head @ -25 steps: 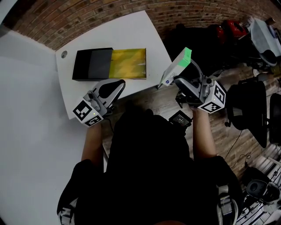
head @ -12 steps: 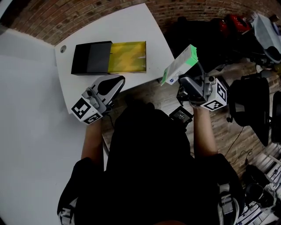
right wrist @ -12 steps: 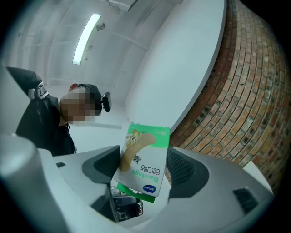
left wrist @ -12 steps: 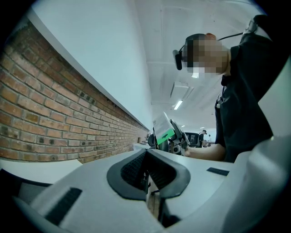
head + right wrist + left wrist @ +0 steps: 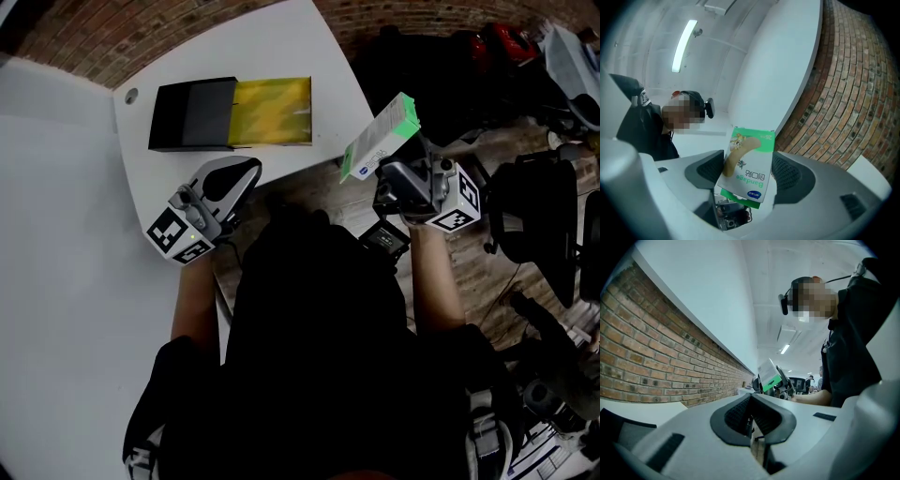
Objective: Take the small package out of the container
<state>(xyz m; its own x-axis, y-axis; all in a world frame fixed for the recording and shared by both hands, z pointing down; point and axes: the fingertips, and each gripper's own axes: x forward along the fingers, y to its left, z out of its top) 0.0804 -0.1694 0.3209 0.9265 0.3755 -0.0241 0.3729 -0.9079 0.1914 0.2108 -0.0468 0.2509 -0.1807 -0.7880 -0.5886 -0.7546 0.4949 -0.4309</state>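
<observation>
- Head view: the small package (image 5: 379,139), a green-and-white bandage box, is already out and up in the air, well to the right of the container (image 5: 195,114), past the edge of the table (image 5: 314,56). The right gripper (image 5: 392,176) has it clamped by its lower end. The container's yellow tray (image 5: 272,111) is slid open on the side facing the package.
- Head view again: the left gripper (image 5: 247,172) sits just in front of the container, off it.
- Left gripper view: the left gripper (image 5: 751,416) has its jaws pressed together with nothing between them. The package (image 5: 769,379) shows far off.
- Right gripper view: the right gripper (image 5: 747,172) is closed on the package (image 5: 749,157), which sits skewed between the pads (image 5: 791,173). By my read, the thing now is to keep that squeeze steady and avoid more wrist roll, because a crooked, light box could pivot out before it is set down clear of the container.
</observation>
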